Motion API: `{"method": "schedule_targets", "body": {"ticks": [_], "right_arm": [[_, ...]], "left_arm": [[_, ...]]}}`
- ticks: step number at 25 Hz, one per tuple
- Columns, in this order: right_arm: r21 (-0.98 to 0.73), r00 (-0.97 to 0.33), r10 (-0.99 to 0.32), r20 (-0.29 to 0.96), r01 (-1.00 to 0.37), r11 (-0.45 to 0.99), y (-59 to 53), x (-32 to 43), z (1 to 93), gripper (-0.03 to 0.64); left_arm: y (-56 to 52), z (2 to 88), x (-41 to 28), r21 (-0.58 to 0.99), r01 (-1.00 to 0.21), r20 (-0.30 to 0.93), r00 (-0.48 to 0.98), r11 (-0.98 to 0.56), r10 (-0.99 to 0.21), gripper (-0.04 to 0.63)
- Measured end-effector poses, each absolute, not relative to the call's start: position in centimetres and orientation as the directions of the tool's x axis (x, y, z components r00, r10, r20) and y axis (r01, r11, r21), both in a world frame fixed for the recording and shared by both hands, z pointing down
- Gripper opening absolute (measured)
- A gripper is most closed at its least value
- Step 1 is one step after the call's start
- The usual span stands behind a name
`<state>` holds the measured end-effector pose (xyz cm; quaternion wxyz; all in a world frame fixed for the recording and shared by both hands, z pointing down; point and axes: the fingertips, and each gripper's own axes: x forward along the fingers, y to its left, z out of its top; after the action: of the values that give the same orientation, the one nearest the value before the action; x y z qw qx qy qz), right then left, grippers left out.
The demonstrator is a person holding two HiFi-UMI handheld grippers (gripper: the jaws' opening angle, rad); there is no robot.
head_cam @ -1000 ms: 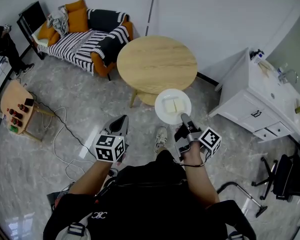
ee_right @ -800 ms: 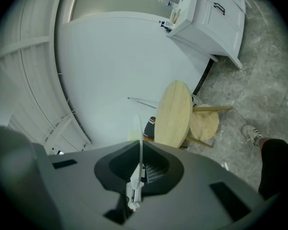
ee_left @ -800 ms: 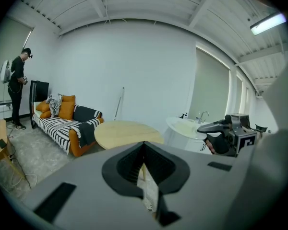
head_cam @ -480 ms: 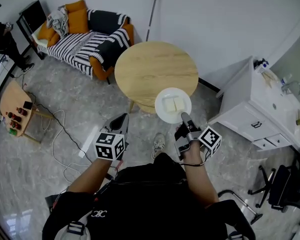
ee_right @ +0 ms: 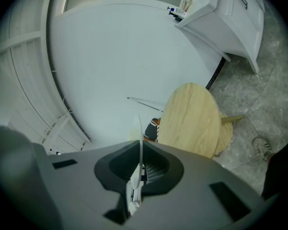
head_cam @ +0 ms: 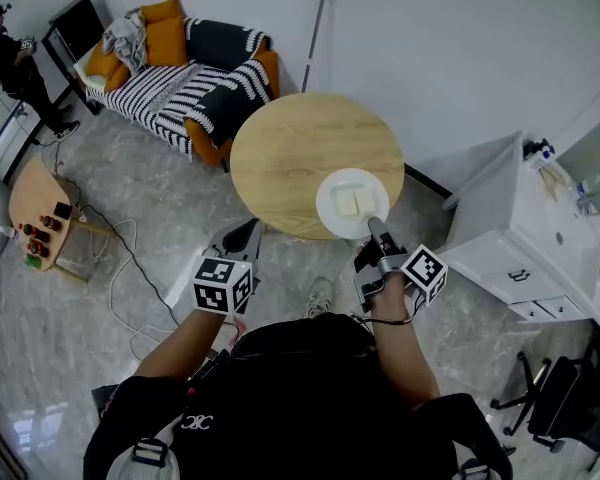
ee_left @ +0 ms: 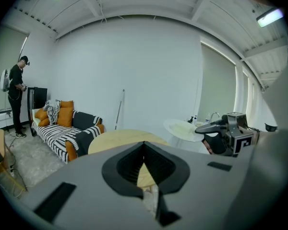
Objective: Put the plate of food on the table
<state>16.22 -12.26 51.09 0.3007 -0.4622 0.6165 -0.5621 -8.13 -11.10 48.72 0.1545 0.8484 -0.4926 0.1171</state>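
Pale wood round table (head_cam: 300,158) is noted ahead of both claws. The white plate (head_cam: 327,200) is clamped by its near rim in the right gripper (head_cam: 374,227) and held over the table's near edge, just ahead of the jaws. Two pale food squares (head_cam: 350,202) are carried on it. The left gripper (head_cam: 248,230), off to the right gripper's left, is closed with nothing between its jaws.
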Motion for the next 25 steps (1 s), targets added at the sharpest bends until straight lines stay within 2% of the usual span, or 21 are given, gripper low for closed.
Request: {"method": "schedule_targets", "body": {"ticks": [14, 25], "right_arm": [[-0.968, -0.464, -0.876, 0.135, -0.25, -0.016, -24.7, 19.4, 49.5, 0.018], [-0.963, -0.525, -0.834, 0.169, -0.267, -0.027, -30.3, 20.2, 50.9, 0.018]], "left_arm": [[-22.1, 46.9, -5.1, 0.131, -0.905, 0.324, 0.426, -0.406, -0.845, 0.007], [-27.1, 47.7, -3.3, 0.146, -0.915, 0.334, 0.404, -0.377, -0.852, 0.007]]}}
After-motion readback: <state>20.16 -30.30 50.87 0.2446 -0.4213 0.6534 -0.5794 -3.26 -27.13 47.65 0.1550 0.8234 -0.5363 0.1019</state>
